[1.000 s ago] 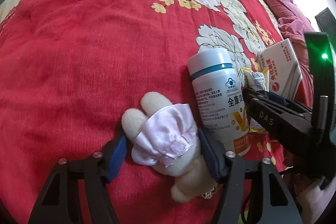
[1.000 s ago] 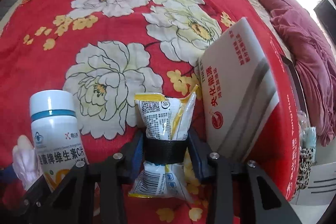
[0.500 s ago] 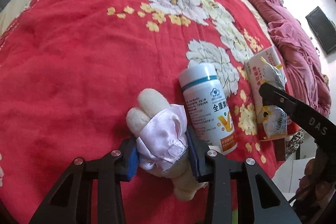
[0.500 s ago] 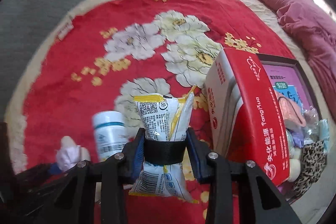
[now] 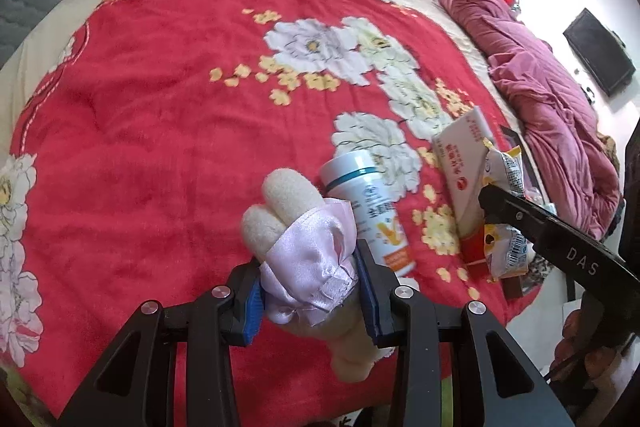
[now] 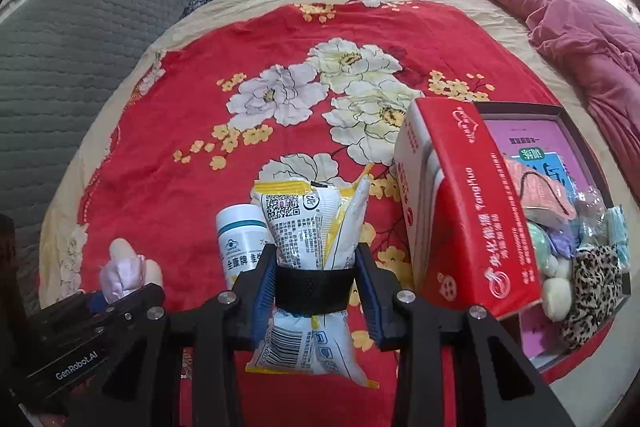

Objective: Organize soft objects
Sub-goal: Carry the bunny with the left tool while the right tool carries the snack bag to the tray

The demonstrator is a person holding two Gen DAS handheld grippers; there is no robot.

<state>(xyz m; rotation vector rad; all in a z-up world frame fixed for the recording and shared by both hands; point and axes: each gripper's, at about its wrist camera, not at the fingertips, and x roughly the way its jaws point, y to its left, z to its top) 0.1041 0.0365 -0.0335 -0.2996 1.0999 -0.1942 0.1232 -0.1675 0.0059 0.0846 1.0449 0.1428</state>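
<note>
Once spread wide around the plush toy (image 5: 304, 251) lying on the red flowered blanket (image 5: 160, 107), now closed in and clamped on it. Low centre of the left wrist view: left gripper (image 5: 310, 283), blue pads pinching the pink satin dress, cream legs poking up above, cream head hanging below. Lifted clear of the blanket too, judging by how much more of the bed fits into the frame than a second ago.

Just right of the toy: the white bottle (image 5: 368, 203), lying flat on the blanket as before, untouched.

Further right, and at lower centre of the right wrist view: right gripper (image 6: 316, 283), shut on the snack packet (image 6: 308, 227) across its waist. Same grip as a second ago, only carried higher, with the whole blanket and the grey headboard now in sight.

At right of that view: the red carton (image 6: 460, 211), tilted and apparently resting on the left rim of the open box (image 6: 560, 115). Inside the box, a heap of soft things, a leopard-print cloth (image 6: 596, 287) among them.

Meaning for the task: both pick-ups seem done. Probably next, a carry rightward to the box, clearing the carton on the way. Bottle and carton, being hard, likely to stay out. Some risk of the toy slipping out through the smooth satin.
</note>
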